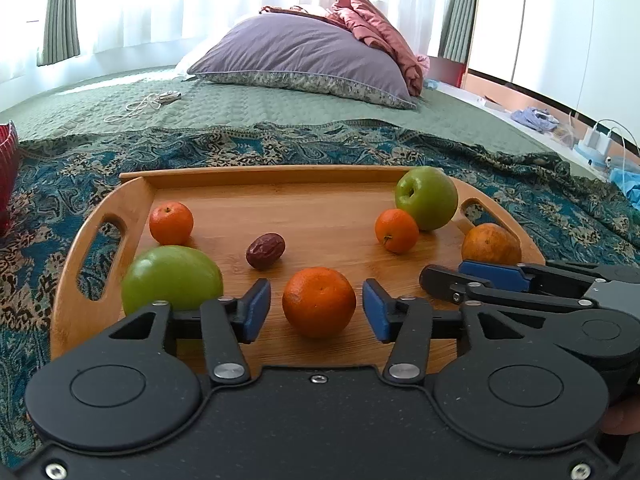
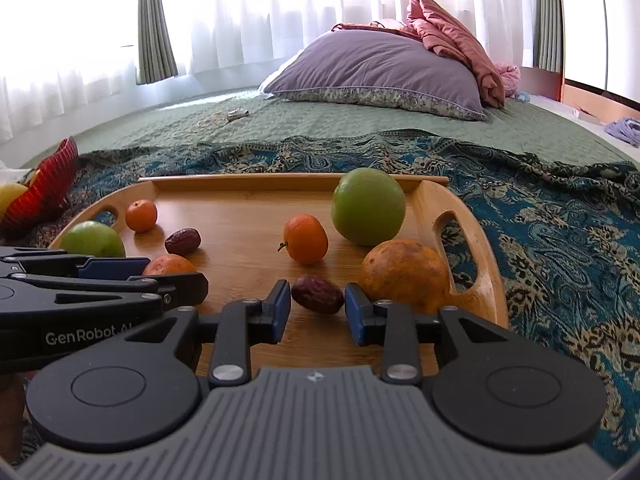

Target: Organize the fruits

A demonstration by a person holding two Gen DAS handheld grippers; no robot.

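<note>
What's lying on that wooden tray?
On the wooden tray: two green apples, three small oranges, a duller large orange and two dried dates. The grippers cover the tray's near edge, so anything there stays unseen.

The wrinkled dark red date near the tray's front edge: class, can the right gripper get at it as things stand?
Probably yes: the wrinkled dark red date lies between the right gripper's open blue pads, nothing blocking it.

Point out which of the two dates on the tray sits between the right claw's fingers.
The near date, framed by the right claw; its pads stand just clear of it. The other date lies further back, by the small tangerine.
</note>
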